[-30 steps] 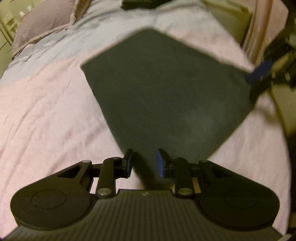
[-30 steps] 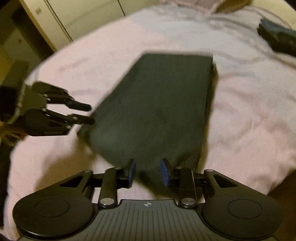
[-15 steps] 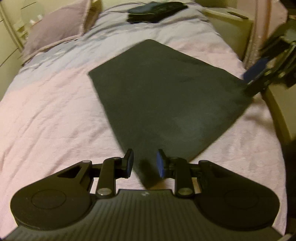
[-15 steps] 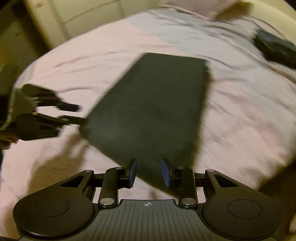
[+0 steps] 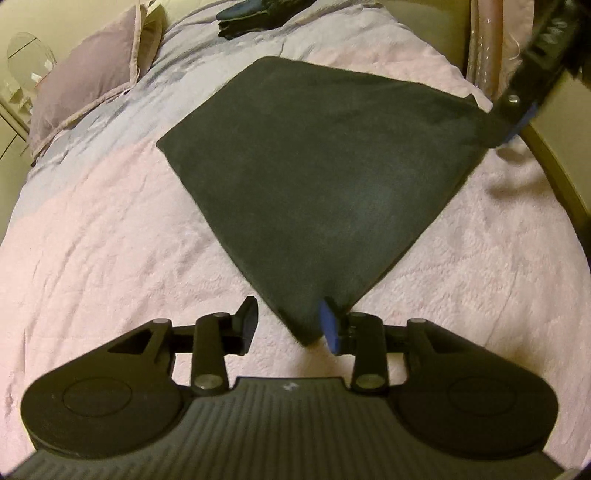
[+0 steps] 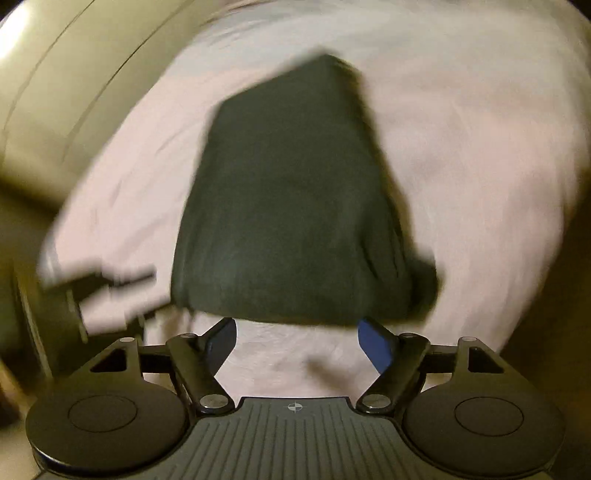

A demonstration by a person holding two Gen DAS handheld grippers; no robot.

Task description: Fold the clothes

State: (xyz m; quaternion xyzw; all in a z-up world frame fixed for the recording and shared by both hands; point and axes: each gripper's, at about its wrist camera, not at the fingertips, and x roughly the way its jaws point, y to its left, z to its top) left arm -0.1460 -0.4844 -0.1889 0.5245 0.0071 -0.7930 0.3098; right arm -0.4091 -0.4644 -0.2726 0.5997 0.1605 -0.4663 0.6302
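Observation:
A dark folded garment [image 5: 325, 177] lies flat on the pink bedspread [image 5: 110, 258]. My left gripper [image 5: 290, 325] is open, its jaws apart around the garment's near corner, which lies loose on the bed. My right gripper [image 6: 295, 343] is open wide and empty, just short of the garment's near edge [image 6: 288, 206]; this view is blurred. The right gripper also shows in the left wrist view [image 5: 517, 122] at the garment's far right corner. The left gripper shows blurred in the right wrist view [image 6: 99, 288], left of the garment.
A purple pillow [image 5: 85, 85] lies at the bed's head on the left. A pile of dark clothes [image 5: 258, 14] sits at the far end. The bed frame [image 5: 554, 162] runs along the right side. A cream wall or wardrobe [image 6: 55, 92] stands left of the bed.
Both grippers have opened and let go of the garment, which now rests flat on the bed. The right gripper swung around quickly, and its jaws spread wide.

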